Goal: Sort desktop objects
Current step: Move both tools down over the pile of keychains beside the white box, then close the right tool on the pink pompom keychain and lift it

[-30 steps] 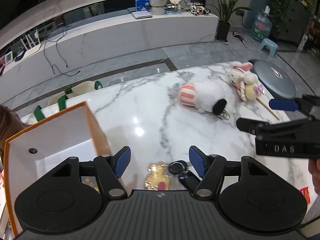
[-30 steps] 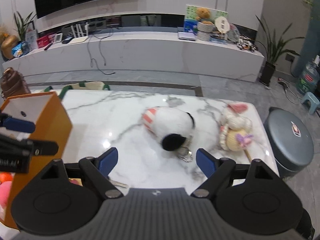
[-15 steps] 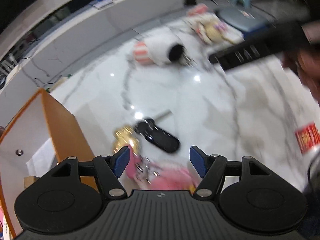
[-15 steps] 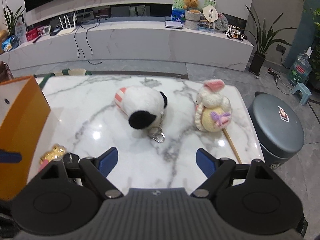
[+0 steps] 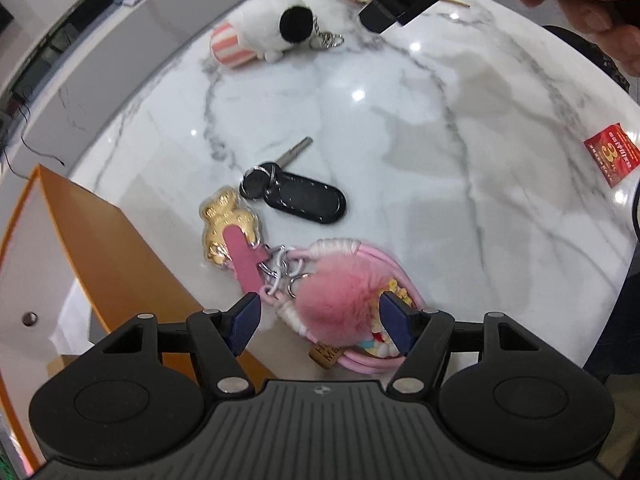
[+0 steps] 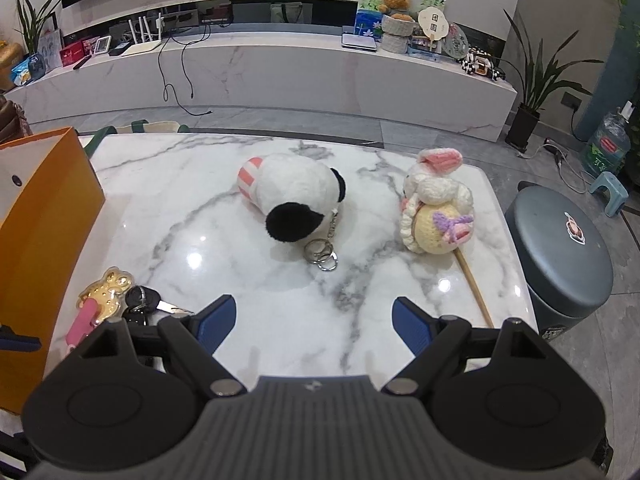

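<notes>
While the left gripper (image 5: 318,318) is angled steeply down over the marble table (image 5: 460,128), its blue-padded jaws stand spread, nothing pinched. A pink pom-pom keychain (image 5: 340,294) lies between the fingertips, its fur against the right pad and overlapping it; whether the left pad touches the metal rings cannot be told. At 11 o'clock from that claw, a gold bear charm (image 5: 224,226) lies under a pink strap (image 5: 244,260). At 12 o'clock, a black leather key fob (image 5: 308,202) with its key (image 5: 294,152) rests near. Farther off at 12 o'clock lies a white plush keychain (image 5: 264,36) with a black ear.

The right gripper (image 6: 314,318) is held level and higher above the table, jaws also spread wide and empty. The white plush lies at 12 o'clock from it, well apart, its key rings (image 6: 322,254) toward the claw. A crocheted rabbit on a stick (image 6: 438,208) lies at 1 o'clock. The gold charm and fob sit at 9 o'clock, just beside the left fingertip.

An orange paper bag (image 6: 44,220) stands at the table's left edge; white lining shows inside, its contents cannot be made out. A red card (image 5: 614,154) lies at 2 o'clock in the left wrist view.
</notes>
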### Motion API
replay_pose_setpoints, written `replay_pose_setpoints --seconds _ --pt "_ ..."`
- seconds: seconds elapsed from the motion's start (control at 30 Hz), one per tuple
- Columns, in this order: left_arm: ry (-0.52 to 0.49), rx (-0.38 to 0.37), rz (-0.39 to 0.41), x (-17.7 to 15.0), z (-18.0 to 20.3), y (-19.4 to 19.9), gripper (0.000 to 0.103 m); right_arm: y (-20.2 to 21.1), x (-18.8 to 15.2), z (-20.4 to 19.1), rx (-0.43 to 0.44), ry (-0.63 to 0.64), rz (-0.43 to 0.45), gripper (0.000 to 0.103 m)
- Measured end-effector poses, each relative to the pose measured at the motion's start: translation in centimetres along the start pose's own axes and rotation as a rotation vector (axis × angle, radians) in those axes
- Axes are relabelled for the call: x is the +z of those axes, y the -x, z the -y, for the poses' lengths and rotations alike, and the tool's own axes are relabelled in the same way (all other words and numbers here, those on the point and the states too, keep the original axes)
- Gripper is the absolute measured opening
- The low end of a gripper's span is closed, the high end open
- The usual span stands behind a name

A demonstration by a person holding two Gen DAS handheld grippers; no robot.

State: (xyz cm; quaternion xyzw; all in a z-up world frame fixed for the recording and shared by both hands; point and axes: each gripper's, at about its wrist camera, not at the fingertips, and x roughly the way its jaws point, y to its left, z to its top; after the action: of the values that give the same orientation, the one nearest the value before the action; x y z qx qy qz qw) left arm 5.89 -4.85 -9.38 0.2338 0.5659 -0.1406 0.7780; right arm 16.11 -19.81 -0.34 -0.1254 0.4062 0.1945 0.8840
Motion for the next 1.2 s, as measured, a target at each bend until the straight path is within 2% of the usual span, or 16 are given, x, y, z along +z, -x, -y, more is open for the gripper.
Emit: replay_pose_setpoints --seconds 0.2,0.23,0.33,0.4,0.47,0.53,0.63,0.73,0.83,0.93,1.07,1.2 --pt "0.035 -0.039 -0.025 0.1 -0.1 -1.3 0.074 -0.1 -0.2 -0.2 0.005 0.007 -0.004 0.086" --pt "0.042 -0.052 -0.024 0.2 -0.1 -1.4 0.069 0.0 -0.2 -0.3 0.007 0.008 -0.004 0.086" --pt "0.066 -0.100 -0.022 0.6 -0.3 -1.6 0.025 0.1 -0.3 -0.4 0.011 0.011 -0.002 0.086" --pt "0.068 -0.094 -0.024 0.8 -0.2 -1.8 0.022 0.2 -0.3 -0.4 0.013 0.012 0.000 0.086" --pt "0.087 -0.119 -0.017 1.1 -0.5 -1.7 0.015 0.3 -0.4 -0.5 0.015 0.014 0.002 0.086" --pt "0.113 -0.145 0.013 1.3 -1.1 -1.0 0.007 0.5 -0.4 -0.5 0.018 0.015 0.005 0.086" --pt "0.191 -0.215 0.086 1.7 -2.8 0.8 0.003 0.6 -0.5 -0.4 0.018 0.016 0.006 0.086" --pt "0.262 -0.240 0.146 2.2 -4.6 2.3 0.003 0.6 -0.7 -0.3 0.019 0.017 0.002 0.086" --pt "0.291 -0.193 0.157 2.5 -6.1 2.8 0.003 0.4 -1.1 -0.6 0.050 0.039 -0.021 0.086" --pt "0.369 -0.134 0.165 2.5 -8.0 3.0 0.006 0.5 -2.0 -1.9 0.162 0.080 -0.028 0.086" --pt "0.441 -0.111 0.178 2.2 -10.2 3.1 0.023 0.9 -4.0 -6.4 0.369 0.211 -0.038 0.085" --pt "0.465 -0.117 0.189 1.9 -11.1 3.2 0.028 1.1 -5.7 -11.3 0.454 0.370 -0.031 0.079"
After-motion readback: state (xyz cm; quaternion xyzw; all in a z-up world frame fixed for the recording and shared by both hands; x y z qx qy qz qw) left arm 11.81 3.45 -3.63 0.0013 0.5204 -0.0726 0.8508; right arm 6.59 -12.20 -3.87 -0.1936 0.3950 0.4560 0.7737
